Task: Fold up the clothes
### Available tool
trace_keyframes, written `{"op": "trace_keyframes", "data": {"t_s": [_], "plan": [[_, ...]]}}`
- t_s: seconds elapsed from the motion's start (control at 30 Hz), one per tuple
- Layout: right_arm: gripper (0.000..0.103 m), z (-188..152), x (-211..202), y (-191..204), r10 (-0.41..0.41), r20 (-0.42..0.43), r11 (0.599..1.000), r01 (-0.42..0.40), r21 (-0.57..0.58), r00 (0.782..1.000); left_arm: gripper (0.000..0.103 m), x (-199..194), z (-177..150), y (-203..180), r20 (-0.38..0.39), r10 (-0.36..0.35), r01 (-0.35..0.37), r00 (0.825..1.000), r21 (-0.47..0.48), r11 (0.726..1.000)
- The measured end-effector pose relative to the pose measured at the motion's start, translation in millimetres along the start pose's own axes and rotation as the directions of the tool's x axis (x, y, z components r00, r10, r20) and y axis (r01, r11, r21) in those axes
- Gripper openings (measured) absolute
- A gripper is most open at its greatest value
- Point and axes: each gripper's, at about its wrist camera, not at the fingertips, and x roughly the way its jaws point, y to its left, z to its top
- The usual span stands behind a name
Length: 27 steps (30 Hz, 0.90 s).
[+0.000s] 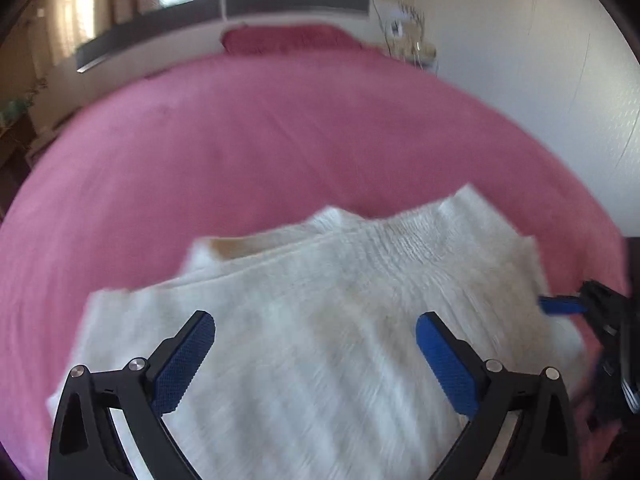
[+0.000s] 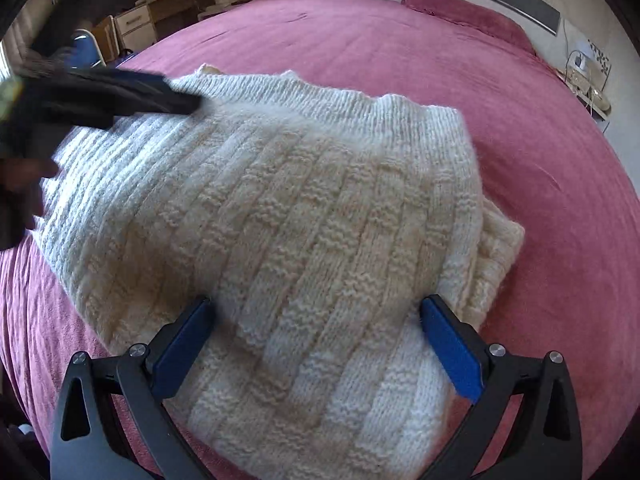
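Hovering both grippers spread wide and gripping nothing, I hold the left gripper (image 1: 316, 360) and right gripper (image 2: 316, 348) over the cream knitted sweater (image 2: 280, 220) bundled between the jaws on the pink bedspread (image 2: 520, 200), apparently mid-fold, needing an edge pinched next.

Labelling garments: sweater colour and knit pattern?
Cream-white sweater, chunky knit with ribbed columns broken by textured bands. Sharpest in the right wrist view.
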Motion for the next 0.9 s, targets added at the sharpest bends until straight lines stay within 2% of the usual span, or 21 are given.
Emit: {"op": "trace_keyframes", "data": {"t_s": [0.03,0.13,0.2,0.23,0.27,0.33,0.4,0.53,0.63,0.67,0.8,0.9], "plan": [[0.103,2,-1,1,-0.004,0.008,1.000,0.004,0.000,1.000,0.103,-15,-8,10,0.016,0.007,-0.007,1.000,-0.009,1.000],[0.103,5,-25,7,-0.025,0.100,1.000,0.024,0.011,0.995,0.103,-30,-56,51,-0.007,0.074,-0.074,0.997,-0.069,0.995],[0.103,10,-29,18,-0.005,0.129,1.000,0.005,0.003,0.992,0.103,-23,-81,72,-0.047,0.092,-0.097,0.995,-0.122,0.988],[0.103,12,-31,23,0.005,0.143,1.000,-0.005,-0.001,0.990,0.103,-12,-90,80,-0.070,0.078,-0.088,0.995,-0.147,0.985],[0.103,16,-24,33,0.007,0.124,1.000,-0.003,-0.030,0.992,0.103,-6,-95,85,-0.059,0.065,-0.073,0.996,-0.156,0.985],[0.103,21,-2,45,-0.014,0.080,0.998,0.020,-0.066,0.997,0.103,2,-92,83,-0.049,0.077,-0.083,0.996,-0.133,0.988],[0.103,23,17,40,-0.023,0.038,0.999,0.024,-0.041,0.999,0.103,11,-83,77,-0.070,0.090,-0.097,0.993,-0.105,0.990],[0.103,26,1,29,-0.011,0.057,0.999,0.009,0.047,0.998,0.103,18,-74,72,-0.110,0.095,-0.105,0.989,-0.081,0.991],[0.103,36,-25,39,0.033,0.150,0.997,-0.043,0.063,0.988,0.103,22,-71,69,-0.126,0.101,-0.112,0.987,-0.084,0.990],[0.103,45,-26,47,0.048,0.154,0.998,-0.055,0.038,0.987,0.103,24,-69,67,-0.129,0.104,-0.115,0.986,-0.086,0.990],[0.103,79,21,87,0.042,0.023,0.985,-0.037,-0.166,0.999,0.103,35,-63,59,-0.144,0.106,-0.120,0.984,-0.096,0.988],[0.103,87,50,64,0.075,-0.073,0.991,-0.082,-0.106,0.995,0.103,27,-67,66,-0.149,0.102,-0.116,0.984,-0.088,0.989]]}}
